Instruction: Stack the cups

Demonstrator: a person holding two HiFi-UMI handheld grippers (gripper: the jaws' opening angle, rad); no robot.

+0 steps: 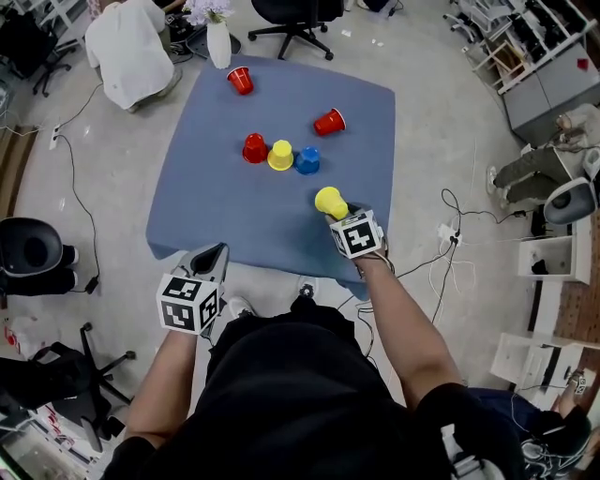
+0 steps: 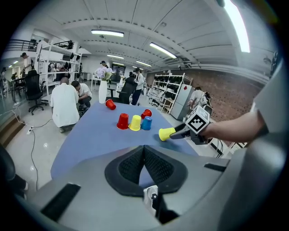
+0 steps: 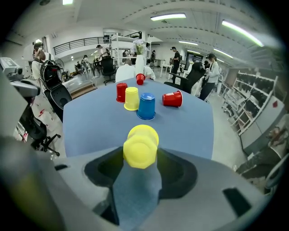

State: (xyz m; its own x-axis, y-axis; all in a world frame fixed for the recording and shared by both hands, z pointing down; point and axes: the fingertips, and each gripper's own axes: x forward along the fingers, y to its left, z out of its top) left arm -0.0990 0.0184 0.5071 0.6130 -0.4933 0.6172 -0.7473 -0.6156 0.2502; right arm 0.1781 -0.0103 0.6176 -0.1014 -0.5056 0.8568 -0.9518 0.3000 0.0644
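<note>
A blue table [image 1: 216,202] carries three upside-down cups in a row: red [image 1: 255,148], yellow [image 1: 280,156] and blue [image 1: 307,160]. Two more red cups lie on their sides, one at the far edge [image 1: 241,80] and one at the right [image 1: 330,122]. My right gripper [image 1: 339,214] is shut on a second yellow cup [image 1: 331,202] over the table's near right part. In the right gripper view that cup [image 3: 141,146] sits between the jaws, base toward the camera. My left gripper [image 1: 217,251] is shut and empty at the table's near left edge; its jaws [image 2: 144,149] meet.
A white vase with flowers [image 1: 218,42] stands at the table's far edge. A person in white [image 1: 127,52] crouches beyond the far left corner. Office chairs stand at the left [image 1: 33,248] and far side [image 1: 295,19]. Cables [image 1: 450,244] lie on the floor at right.
</note>
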